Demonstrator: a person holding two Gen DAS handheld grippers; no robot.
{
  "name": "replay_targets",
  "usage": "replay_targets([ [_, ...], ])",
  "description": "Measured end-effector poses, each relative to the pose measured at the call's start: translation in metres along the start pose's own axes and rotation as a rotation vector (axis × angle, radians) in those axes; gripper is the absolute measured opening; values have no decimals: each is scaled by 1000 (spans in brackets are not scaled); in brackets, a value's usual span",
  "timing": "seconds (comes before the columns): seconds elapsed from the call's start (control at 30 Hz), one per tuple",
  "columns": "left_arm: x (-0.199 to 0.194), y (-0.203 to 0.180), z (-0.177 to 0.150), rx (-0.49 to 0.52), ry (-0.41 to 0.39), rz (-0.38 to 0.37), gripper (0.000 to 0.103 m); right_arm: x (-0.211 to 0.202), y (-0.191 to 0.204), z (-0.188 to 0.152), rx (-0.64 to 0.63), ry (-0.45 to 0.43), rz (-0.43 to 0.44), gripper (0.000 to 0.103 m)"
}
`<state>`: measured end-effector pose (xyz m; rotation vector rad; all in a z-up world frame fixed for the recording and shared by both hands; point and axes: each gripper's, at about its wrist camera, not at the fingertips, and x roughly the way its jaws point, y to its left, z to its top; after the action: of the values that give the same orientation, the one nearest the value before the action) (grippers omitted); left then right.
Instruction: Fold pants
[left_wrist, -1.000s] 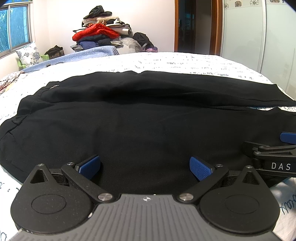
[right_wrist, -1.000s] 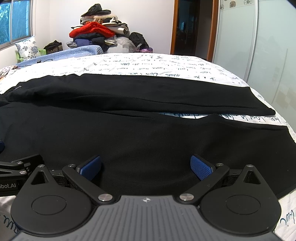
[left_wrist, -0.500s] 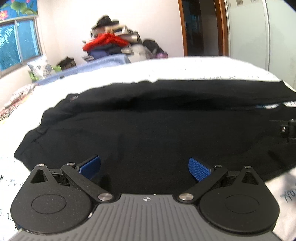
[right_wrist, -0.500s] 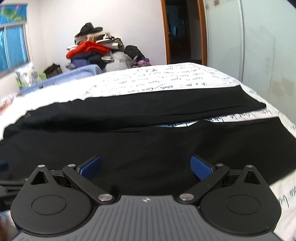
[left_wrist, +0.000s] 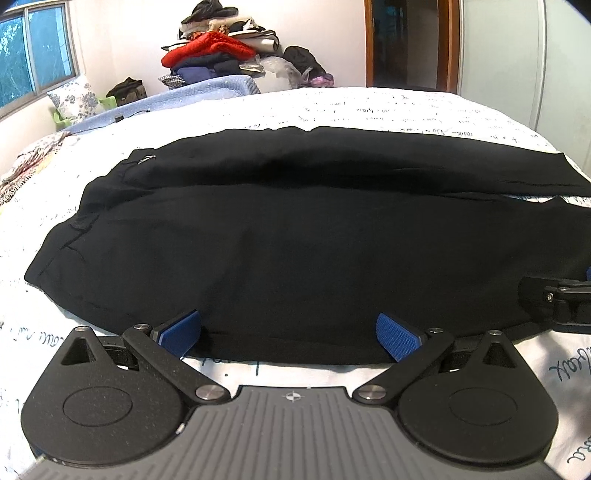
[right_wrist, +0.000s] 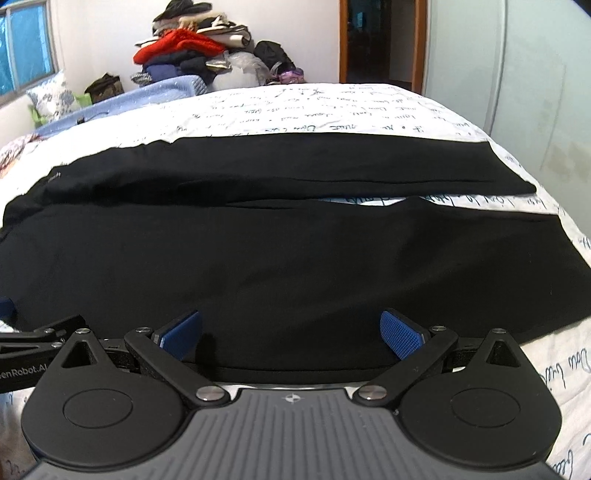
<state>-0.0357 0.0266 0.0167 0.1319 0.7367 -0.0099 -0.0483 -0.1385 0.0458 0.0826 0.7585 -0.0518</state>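
Counted: one pair of black fabric pants (left_wrist: 295, 236) spread ahead of both tongs, with two legs, the far one (right_wrist: 295, 166) lying beyond the near one (right_wrist: 295, 266). Two black two-finger tongs: the left gripper (left_wrist: 288, 334) and the right gripper (right_wrist: 290, 334), each with two blue ribbed pads (left_wrist: 397, 336), four in all. One white bedsheet with blue handwriting print (right_wrist: 314, 110) under them. Far ahead: one heap of mixed clothes (left_wrist: 214, 51), one flowered white pillow (left_wrist: 72, 98), one pale blue blanket (left_wrist: 192, 92), one window (left_wrist: 33, 55), one wood-framed doorway (right_wrist: 380, 40).
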Motion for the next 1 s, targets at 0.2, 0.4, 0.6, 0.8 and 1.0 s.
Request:
replay_targets([
  [0.2, -2, 9, 2, -28, 8, 8, 102, -2, 5, 6, -27, -13, 16, 103],
  [0.4, 3, 15, 10, -48, 24, 12, 102, -1, 7, 11, -43, -18, 14, 103],
  [0.6, 5, 25, 19, -77, 18, 26, 102, 2, 15, 18, -73, -28, 14, 103],
  [0.8, 12, 45, 31, -112, 16, 35, 102, 11, 24, 25, -118, -17, 18, 103],
  [1.0, 25, 87, 62, -62, -77, 72, 102, 17, 34, 31, -180, -24, 12, 103],
])
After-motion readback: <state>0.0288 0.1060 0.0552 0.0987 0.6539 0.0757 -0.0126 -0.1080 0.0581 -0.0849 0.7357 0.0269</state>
